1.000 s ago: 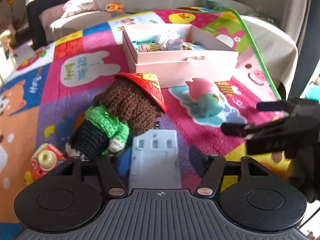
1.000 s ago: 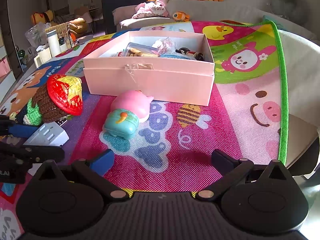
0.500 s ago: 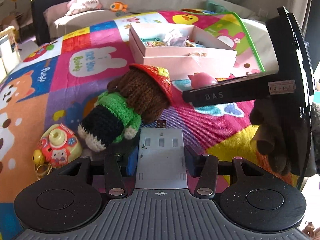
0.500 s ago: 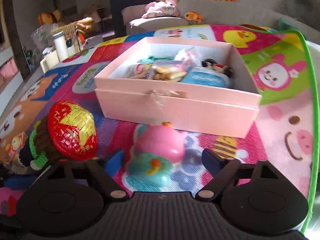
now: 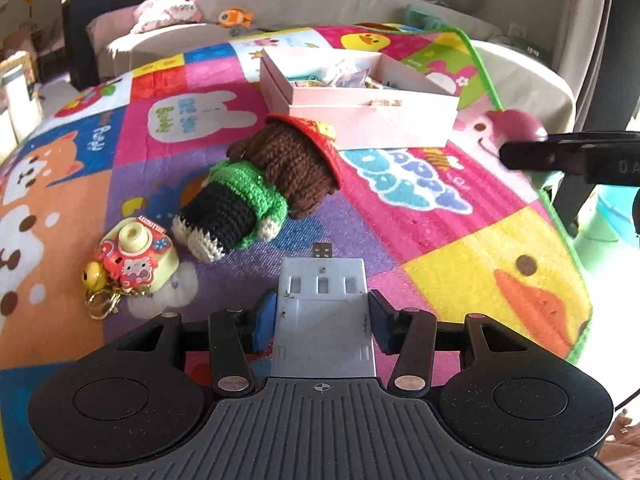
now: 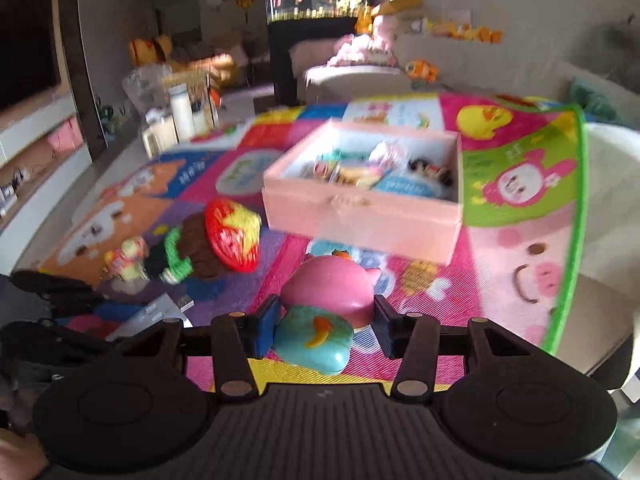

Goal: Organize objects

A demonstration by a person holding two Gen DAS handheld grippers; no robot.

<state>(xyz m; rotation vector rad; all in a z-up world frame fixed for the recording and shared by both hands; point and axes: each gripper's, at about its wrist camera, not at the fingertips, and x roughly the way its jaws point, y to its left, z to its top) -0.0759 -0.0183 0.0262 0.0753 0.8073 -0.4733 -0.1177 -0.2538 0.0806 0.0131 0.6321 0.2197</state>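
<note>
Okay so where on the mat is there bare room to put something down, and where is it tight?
Free: the yellow duck patch at the mat's near right corner, and the rabbit panel left of the pink box. Crowded: the strip from the toy camera past the crochet doll up to the box front. The box itself looks fairly full.

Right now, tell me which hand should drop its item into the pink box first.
Right. The right gripper, jaws closing on the pink and teal toy, faces the pink box directly ahead. The left gripper holds the grey adapter behind the crocheted doll.
</note>
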